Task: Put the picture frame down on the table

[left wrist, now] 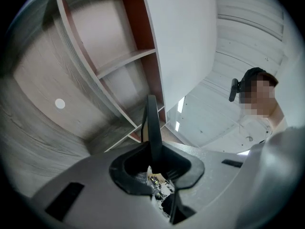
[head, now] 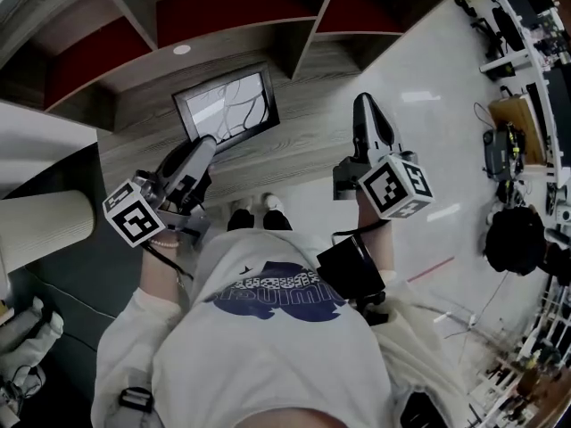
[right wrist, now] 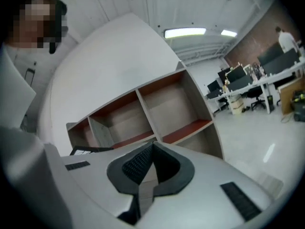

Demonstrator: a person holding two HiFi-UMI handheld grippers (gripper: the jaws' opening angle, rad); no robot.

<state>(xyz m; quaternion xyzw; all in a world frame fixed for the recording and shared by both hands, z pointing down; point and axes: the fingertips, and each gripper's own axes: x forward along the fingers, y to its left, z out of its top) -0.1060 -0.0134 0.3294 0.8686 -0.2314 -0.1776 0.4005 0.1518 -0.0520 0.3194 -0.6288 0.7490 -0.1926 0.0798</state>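
**Head view:** the left gripper (head: 203,147) is clamping the lower-left corner of the picture frame (head: 227,105). The frame is facing the camera over the wood-grain table (head: 303,150). Whether it is resting on the surface cannot be told. The right gripper (head: 364,105) is hovering to one side, well apart from the frame.

**Left gripper view:** the jaws are pressing on the frame's thin black edge, seen end-on.

**Right gripper view:** the jaws are meeting, with nothing between them. Beyond them, the shelf unit (right wrist: 162,104) is showing open compartments (right wrist: 167,101) with only red-brown boards inside.
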